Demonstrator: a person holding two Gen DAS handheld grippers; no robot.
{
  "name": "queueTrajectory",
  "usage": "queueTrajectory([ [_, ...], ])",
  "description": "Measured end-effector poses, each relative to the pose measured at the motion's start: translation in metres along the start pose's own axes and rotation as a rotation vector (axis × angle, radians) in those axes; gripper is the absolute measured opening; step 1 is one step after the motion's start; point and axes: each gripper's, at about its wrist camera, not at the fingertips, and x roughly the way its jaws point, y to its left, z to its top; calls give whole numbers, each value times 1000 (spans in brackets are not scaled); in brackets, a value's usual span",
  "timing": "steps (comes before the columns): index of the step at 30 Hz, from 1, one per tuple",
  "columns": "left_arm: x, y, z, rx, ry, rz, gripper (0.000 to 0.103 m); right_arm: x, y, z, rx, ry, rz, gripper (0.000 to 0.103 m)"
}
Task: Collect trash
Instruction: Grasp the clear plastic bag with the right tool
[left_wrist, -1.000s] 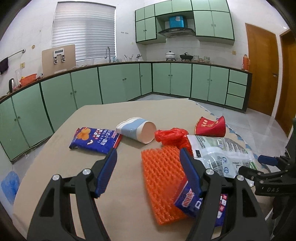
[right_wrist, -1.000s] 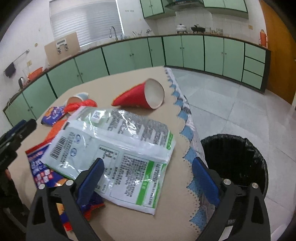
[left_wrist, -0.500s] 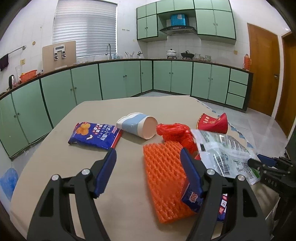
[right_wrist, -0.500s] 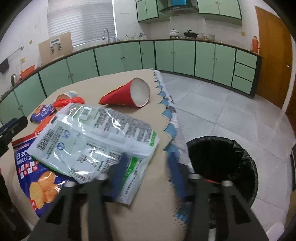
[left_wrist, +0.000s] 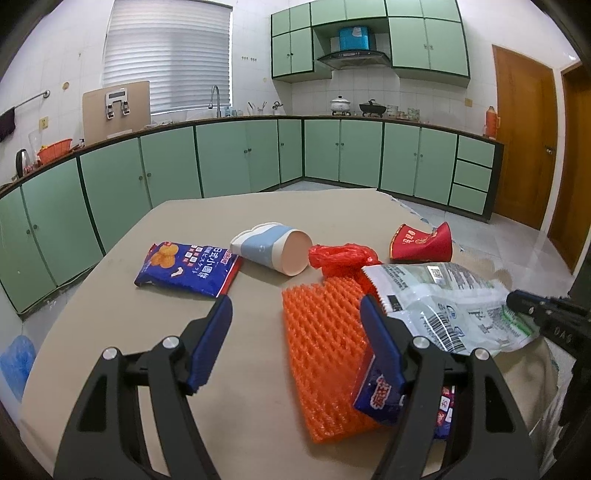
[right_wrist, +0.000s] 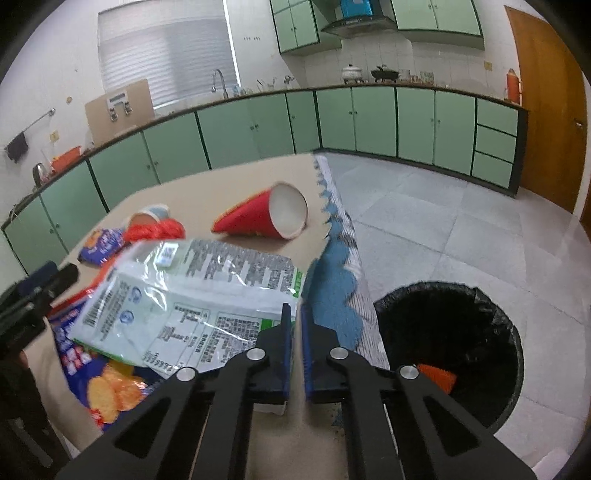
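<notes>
The beige tabletop (left_wrist: 122, 325) carries most of the litter, so collection is judged barely begun; the black-lined round bin (right_wrist: 448, 354) on the floor holds one orange piece. Left to clear: an orange foam net sleeve (left_wrist: 325, 354), blue snack packets (left_wrist: 188, 267), two paper cups and a red bag. The right claw (right_wrist: 294, 328) has just closed, pinching the corner of the white-green foil pouch (right_wrist: 192, 295), lifted beside the bin. The left claw (left_wrist: 295, 343) hangs spread, empty, over the sleeve.
</notes>
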Motion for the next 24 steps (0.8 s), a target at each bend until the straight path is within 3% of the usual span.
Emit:
queueTrajectory([
  [6, -4, -1, 3, -1, -14, -11, 70, -10, 5, 11, -18, -41, 8, 5],
  [11, -4, -7, 1, 4, -4, -30, 70, -7, 4, 10, -37, -18, -1, 6],
  [15, -4, -9, -1, 9, 0, -32, 70, -7, 3, 9, -42, 0, -2, 16],
  [19, -3, -6, -1, 4, 2, -25, 70, -12, 7, 9, -57, -15, 10, 19],
  [21, -3, -5, -1, 6, 1, -21, 70, -16, 11, 9, -74, -30, -3, 40],
  [24, -4, -4, -1, 7, -1, -16, 70, -19, 14, 8, -90, -38, 9, 48],
])
